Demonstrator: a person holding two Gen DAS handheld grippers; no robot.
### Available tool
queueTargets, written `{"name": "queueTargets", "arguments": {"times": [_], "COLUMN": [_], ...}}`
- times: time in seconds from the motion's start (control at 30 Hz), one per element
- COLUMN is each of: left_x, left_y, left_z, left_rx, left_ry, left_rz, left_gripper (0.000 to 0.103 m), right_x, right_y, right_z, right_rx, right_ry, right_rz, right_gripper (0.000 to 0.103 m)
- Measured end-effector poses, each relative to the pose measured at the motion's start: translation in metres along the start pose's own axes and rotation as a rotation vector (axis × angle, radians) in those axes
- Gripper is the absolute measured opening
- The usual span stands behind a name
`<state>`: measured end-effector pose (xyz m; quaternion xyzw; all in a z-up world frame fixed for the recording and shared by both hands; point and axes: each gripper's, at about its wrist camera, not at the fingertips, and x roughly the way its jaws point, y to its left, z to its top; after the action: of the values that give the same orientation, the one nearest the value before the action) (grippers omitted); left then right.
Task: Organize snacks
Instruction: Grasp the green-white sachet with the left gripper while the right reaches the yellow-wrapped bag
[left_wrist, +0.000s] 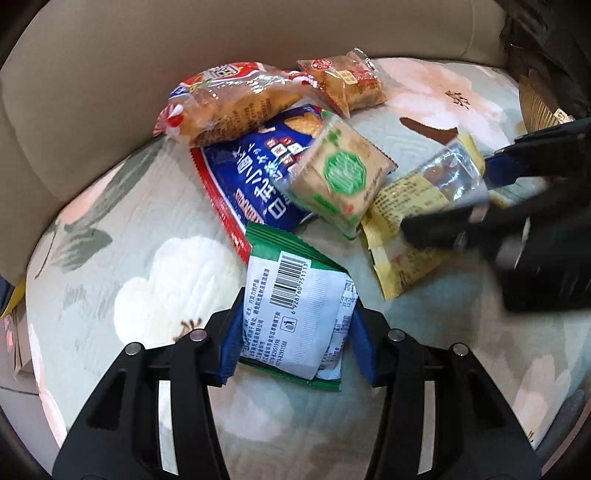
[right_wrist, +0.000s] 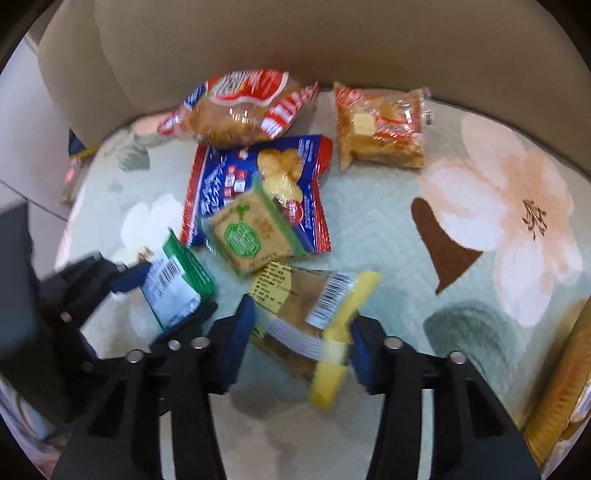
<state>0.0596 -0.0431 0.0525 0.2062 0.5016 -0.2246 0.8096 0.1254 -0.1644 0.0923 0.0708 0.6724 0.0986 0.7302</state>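
Observation:
A green-and-white snack packet (left_wrist: 295, 295) sits between the blue pads of my left gripper (left_wrist: 297, 308), which is shut on it just above the floral cushion (left_wrist: 110, 258). My right gripper (right_wrist: 303, 319) is shut on a yellow-edged clear cake packet (right_wrist: 295, 291), blurred by motion. Each gripper shows in the other view: the right gripper (left_wrist: 448, 195) with the yellow packet (left_wrist: 406, 192), the left gripper (right_wrist: 162, 291) with the green packet (right_wrist: 173, 284). A beige-and-green biscuit packet (left_wrist: 340, 177) lies on a blue bag (left_wrist: 255, 177).
A red-and-white bread bag (left_wrist: 229, 107) and an orange cake packet (left_wrist: 347, 81) lie at the back by the beige sofa back (left_wrist: 184, 44). A golden woven object (right_wrist: 561, 387) sits at the cushion's right edge. The cushion's right half (right_wrist: 480, 221) is bare.

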Motion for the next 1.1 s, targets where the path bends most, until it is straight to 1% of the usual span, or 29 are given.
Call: {"name": "queueTargets", "arguments": {"times": [0.03, 0.07, 0.13, 0.2, 0.23, 0.27, 0.3, 0.33, 0.37, 0.43, 0.5, 0.53, 0.6, 0.63, 0.67, 0.7, 0.73, 0.8, 0.83, 0.87, 0.9, 0.97, 1.03, 1.1], "left_x": [0.000, -0.001, -0.002, -0.002, -0.003, -0.003, -0.002, -0.002, -0.002, -0.001, -0.002, -0.002, -0.002, -0.002, -0.003, -0.003, -0.003, -0.002, -0.002, -0.002, 0.000, 0.001, 0.002, 0.005], "left_y": [0.000, 0.000, -0.002, -0.003, -0.003, -0.003, -0.003, -0.003, -0.004, -0.003, -0.001, 0.000, 0.005, 0.007, 0.007, 0.007, 0.007, 0.006, 0.007, 0.007, 0.007, 0.008, 0.007, 0.013], "left_z": [-0.001, -0.003, -0.004, -0.005, -0.006, -0.007, -0.007, -0.007, -0.007, -0.008, -0.010, -0.010, -0.012, -0.012, -0.012, -0.012, -0.013, -0.013, -0.014, -0.013, -0.012, -0.011, -0.011, -0.013], "left_rx": [-0.003, -0.009, -0.020, -0.028, -0.031, -0.033, -0.035, -0.036, -0.036, -0.040, -0.047, -0.052, -0.075, -0.088, -0.096, -0.095, -0.093, -0.089, -0.091, -0.097, -0.105, -0.127, -0.136, -0.158], "left_ry": [0.000, 0.000, 0.001, 0.004, 0.005, 0.007, 0.008, 0.008, 0.009, 0.009, 0.008, 0.008, 0.009, 0.009, 0.004, 0.008, 0.011, 0.011, 0.009, 0.007, 0.006, 0.004, 0.014, 0.054], "left_rz": [0.005, 0.011, 0.020, 0.026, 0.028, 0.031, 0.032, 0.033, 0.034, 0.032, 0.030, 0.028, 0.015, 0.007, 0.011, 0.019, 0.025, 0.032, 0.035, 0.035, 0.031, 0.024, 0.010, 0.030], "left_gripper": [0.050, 0.050, 0.050, 0.050, 0.050, 0.050, 0.050, 0.050, 0.050, 0.050, 0.050, 0.051, 0.051, 0.051, 0.051, 0.051, 0.051, 0.051, 0.052, 0.054, 0.055, 0.062, 0.071, 0.085], "right_x": [-0.004, -0.008, -0.009, -0.010, -0.006, -0.004, 0.003, 0.006, 0.010, 0.015, 0.022, 0.024, 0.029, 0.034, 0.039, 0.048, 0.050, 0.050, 0.050, 0.050, 0.047, 0.044, 0.042, 0.041], "right_y": [-0.001, -0.001, 0.003, 0.006, 0.011, 0.013, 0.020, 0.024, 0.029, 0.038, 0.050, 0.054, 0.057, 0.057, 0.056, 0.054, 0.052, 0.038, 0.027, 0.020, 0.016, 0.019, 0.025, 0.024], "right_z": [-0.005, -0.007, -0.011, -0.012, -0.011, -0.012, -0.012, -0.014, -0.017, -0.020, -0.022, -0.023, -0.018, -0.015, -0.013, -0.010, -0.009, -0.006, -0.004, -0.003, -0.003, -0.011, -0.024, -0.029], "right_rx": [0.009, 0.010, -0.013, -0.051, -0.071, -0.099, -0.141, -0.178, -0.230, -0.296, -0.388, -0.411, -0.433, -0.447, -0.461, -0.473, -0.468, -0.410, -0.345, -0.302, -0.279, -0.303, -0.321, -0.317], "right_ry": [-0.005, -0.007, -0.011, 0.001, 0.022, 0.046, 0.081, 0.100, 0.119, 0.137, 0.156, 0.154, 0.141, 0.140, 0.141, 0.148, 0.150, 0.147, 0.159, 0.161, 0.131, 0.076, -0.005, -0.040], "right_rz": [0.013, 0.018, -0.008, -0.037, -0.053, -0.080, -0.124, -0.155, -0.191, -0.231, -0.285, -0.305, -0.320, -0.341, -0.371, -0.377, -0.357, -0.281, -0.229, -0.195, -0.169, -0.190, -0.218, -0.218], "right_gripper": [0.040, 0.039, 0.040, 0.043, 0.047, 0.057, 0.064, 0.076, 0.087, 0.097, 0.098, 0.098, 0.098, 0.098, 0.098, 0.098, 0.098, 0.098, 0.098, 0.098, 0.098, 0.098, 0.098, 0.098]}}
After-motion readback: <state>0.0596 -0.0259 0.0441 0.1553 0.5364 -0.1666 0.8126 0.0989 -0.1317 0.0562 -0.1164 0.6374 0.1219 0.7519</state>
